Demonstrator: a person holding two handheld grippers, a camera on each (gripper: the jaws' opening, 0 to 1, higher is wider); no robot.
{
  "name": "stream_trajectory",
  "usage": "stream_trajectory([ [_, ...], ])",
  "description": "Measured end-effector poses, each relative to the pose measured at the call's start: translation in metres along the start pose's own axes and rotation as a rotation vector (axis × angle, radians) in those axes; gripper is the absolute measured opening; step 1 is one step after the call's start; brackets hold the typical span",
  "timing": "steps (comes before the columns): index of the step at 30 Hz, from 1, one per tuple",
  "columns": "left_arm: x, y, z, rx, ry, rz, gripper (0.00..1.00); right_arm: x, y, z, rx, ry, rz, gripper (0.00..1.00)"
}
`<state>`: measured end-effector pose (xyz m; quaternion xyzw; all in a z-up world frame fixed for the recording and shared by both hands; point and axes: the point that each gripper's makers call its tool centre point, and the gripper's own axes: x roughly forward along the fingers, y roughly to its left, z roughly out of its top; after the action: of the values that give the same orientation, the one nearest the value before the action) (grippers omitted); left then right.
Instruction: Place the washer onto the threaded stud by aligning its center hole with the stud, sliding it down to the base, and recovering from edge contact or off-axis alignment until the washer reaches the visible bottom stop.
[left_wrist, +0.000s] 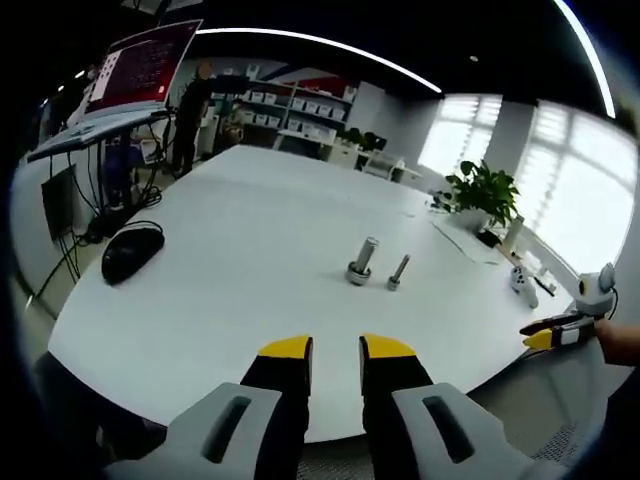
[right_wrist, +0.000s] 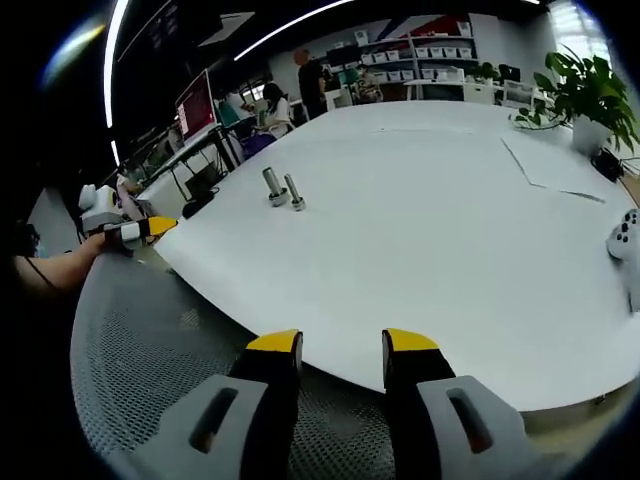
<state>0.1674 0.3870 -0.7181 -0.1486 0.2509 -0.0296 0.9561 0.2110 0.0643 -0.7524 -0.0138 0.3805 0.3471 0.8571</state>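
The threaded stud (left_wrist: 364, 259) stands upright on the white table (left_wrist: 250, 250), a ring, probably the washer (left_wrist: 359, 277), at its base; a second bolt (left_wrist: 397, 272) stands beside it. Both grippers, left (left_wrist: 335, 347) and right (right_wrist: 342, 343), are spread, empty and well apart from it, so the task seems done or not begun.

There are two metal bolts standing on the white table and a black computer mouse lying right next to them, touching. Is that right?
Not quite. The two bolts do stand on the white table, but the black mouse is not touching them. It lies well apart, near the table's edge, with bare tabletop between. The left gripper view shows it.
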Motion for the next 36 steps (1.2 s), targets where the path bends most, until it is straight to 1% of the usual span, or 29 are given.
stream_trajectory([
  [4,0.0004,0.0002,-0.0008,-0.024,0.005,-0.007,0.15,0.001,-0.0026,-0.0015,0.007,0.012,-0.012,0.34],
  [11,0.0018,0.0024,-0.0022,-0.004,0.01,0.002,0.15,0.0019,-0.0029,-0.0036,0.018,0.025,-0.013,0.33],
  [36,0.0019,0.004,-0.0039,0.0,0.014,0.006,0.15,0.0025,-0.0016,-0.0066,0.033,0.04,-0.002,0.34],
])
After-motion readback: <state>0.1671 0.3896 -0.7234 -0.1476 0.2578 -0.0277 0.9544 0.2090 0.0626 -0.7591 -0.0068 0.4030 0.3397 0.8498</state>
